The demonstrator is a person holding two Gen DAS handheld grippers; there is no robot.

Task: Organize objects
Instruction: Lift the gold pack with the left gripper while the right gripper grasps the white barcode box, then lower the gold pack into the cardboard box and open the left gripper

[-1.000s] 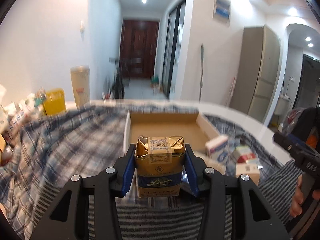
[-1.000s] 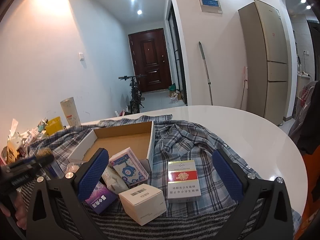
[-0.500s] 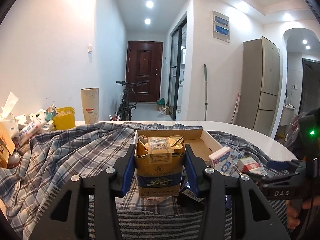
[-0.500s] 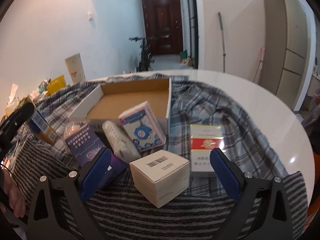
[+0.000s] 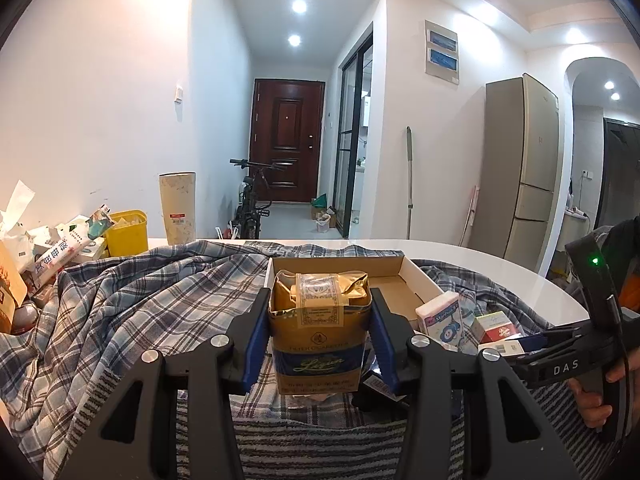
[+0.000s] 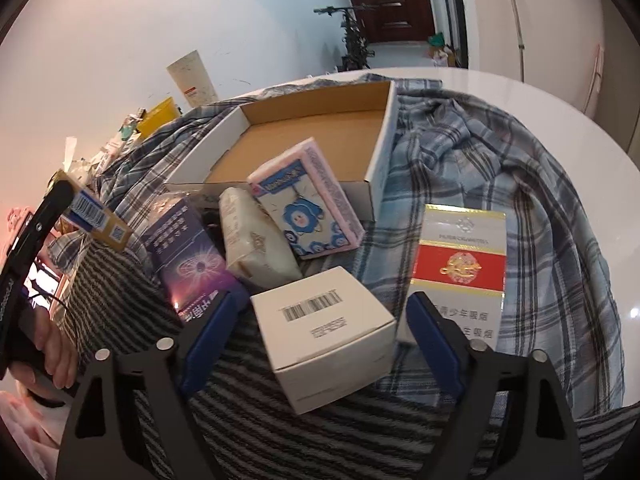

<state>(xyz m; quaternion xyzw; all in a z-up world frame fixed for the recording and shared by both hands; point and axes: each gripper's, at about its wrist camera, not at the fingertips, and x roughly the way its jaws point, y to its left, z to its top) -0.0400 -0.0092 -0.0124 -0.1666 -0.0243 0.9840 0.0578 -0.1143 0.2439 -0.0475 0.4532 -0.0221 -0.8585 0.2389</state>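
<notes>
My left gripper point(image 5: 318, 334) is shut on a gold and blue cigarette pack point(image 5: 318, 336), held upright in front of the open cardboard box point(image 5: 416, 276). The pack also shows at the left of the right wrist view point(image 6: 98, 220). My right gripper point(image 6: 318, 322) is open, its blue pads on either side of a white barcode box point(image 6: 324, 328) without touching it. Behind it lie a pink and blue tissue pack point(image 6: 306, 200), a cream packet point(image 6: 254, 240), a purple box point(image 6: 188, 252) and a red and white cigarette pack point(image 6: 460, 264). The cardboard box point(image 6: 312, 136) is empty.
Plaid cloth point(image 6: 500, 168) and striped cloth point(image 6: 280, 432) cover the round white table point(image 6: 540, 96). Clutter with a yellow tub point(image 5: 126, 232) and a paper cylinder point(image 5: 178, 208) stands at the far left. The right gripper's body point(image 5: 568, 360) shows at the right of the left view.
My right gripper has dropped and moved forward over the white barcode box, its jaws narrowing around it. My left gripper has lifted slightly with the cigarette pack still in it.
</notes>
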